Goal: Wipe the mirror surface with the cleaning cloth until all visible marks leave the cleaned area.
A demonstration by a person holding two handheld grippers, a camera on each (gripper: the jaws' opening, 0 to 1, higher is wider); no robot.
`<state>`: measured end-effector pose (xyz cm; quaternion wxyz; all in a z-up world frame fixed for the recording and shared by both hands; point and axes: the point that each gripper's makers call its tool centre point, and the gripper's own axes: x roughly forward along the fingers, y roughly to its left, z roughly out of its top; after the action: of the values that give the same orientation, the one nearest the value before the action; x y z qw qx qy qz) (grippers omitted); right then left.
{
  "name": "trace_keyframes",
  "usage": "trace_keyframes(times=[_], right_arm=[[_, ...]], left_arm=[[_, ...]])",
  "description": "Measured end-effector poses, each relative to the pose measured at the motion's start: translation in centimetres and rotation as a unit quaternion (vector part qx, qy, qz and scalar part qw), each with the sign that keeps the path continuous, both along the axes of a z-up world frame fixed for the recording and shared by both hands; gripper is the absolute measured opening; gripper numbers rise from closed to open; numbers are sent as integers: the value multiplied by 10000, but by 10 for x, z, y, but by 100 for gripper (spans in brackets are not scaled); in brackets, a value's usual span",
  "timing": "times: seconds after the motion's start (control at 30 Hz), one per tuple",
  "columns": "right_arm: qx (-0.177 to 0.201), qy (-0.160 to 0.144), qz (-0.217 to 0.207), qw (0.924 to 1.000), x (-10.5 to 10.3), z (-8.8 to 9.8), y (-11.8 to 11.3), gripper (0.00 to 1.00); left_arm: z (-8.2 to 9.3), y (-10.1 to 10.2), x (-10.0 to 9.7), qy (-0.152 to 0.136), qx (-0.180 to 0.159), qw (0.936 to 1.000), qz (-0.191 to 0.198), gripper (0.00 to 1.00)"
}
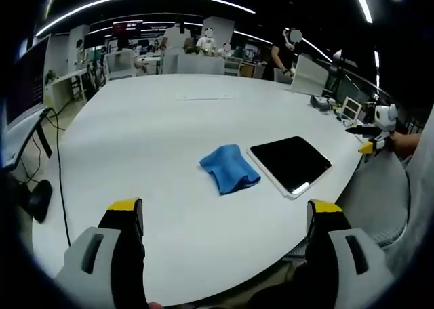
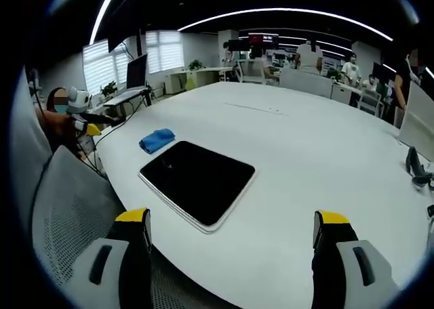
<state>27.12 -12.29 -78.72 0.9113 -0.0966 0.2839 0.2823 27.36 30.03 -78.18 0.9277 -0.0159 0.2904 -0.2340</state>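
Fingers, left gripper: spread wide, holding nothing, yellow-tipped, rising from the bottom of the left gripper view and hanging above the near edge of the white surface.
Fingers, right gripper: also spread wide and bare, at the bottom of the right gripper view, over the surface edge beside a grey mesh chair back.
Cloth position: the cleaning cloth sits just right of centre in the left gripper view, above and between the left fingers; in the right gripper view it is small, in the upper left, beyond the mirror.
Mirror position: the mirror lies flat at centre in the right gripper view, straight ahead of the right fingers; in the left gripper view it is just right of the cloth, which lies just beside its left edge.
Key relation: judging by this, the left gripper is nearer the cloth and the right nearer the mirror.
Long axis: the mirror runs diagonally, from left to lower right, in the right gripper view.
Cloth look: blue, crumpled, loosely folded.
Mirror look: dark rounded rectangle with a pale rim; any marks are too faint to tell.
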Motion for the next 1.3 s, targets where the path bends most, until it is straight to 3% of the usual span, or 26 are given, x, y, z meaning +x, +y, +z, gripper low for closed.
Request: trace_keyframes(times=[0.57, 0.7, 1.3], right_arm=[[-30, 189, -147, 9997, 2, -7, -6, 99], [6, 117, -191, 9997, 3, -3, -7, 99], [72, 89, -231, 9997, 4, -1, -9, 99]], left_arm=[[-6, 13, -5, 65, 192, 9994, 269, 99], [-4, 18, -3, 31, 78, 9990, 440, 99], [1, 9, 6, 11, 143, 9992, 369, 99]])
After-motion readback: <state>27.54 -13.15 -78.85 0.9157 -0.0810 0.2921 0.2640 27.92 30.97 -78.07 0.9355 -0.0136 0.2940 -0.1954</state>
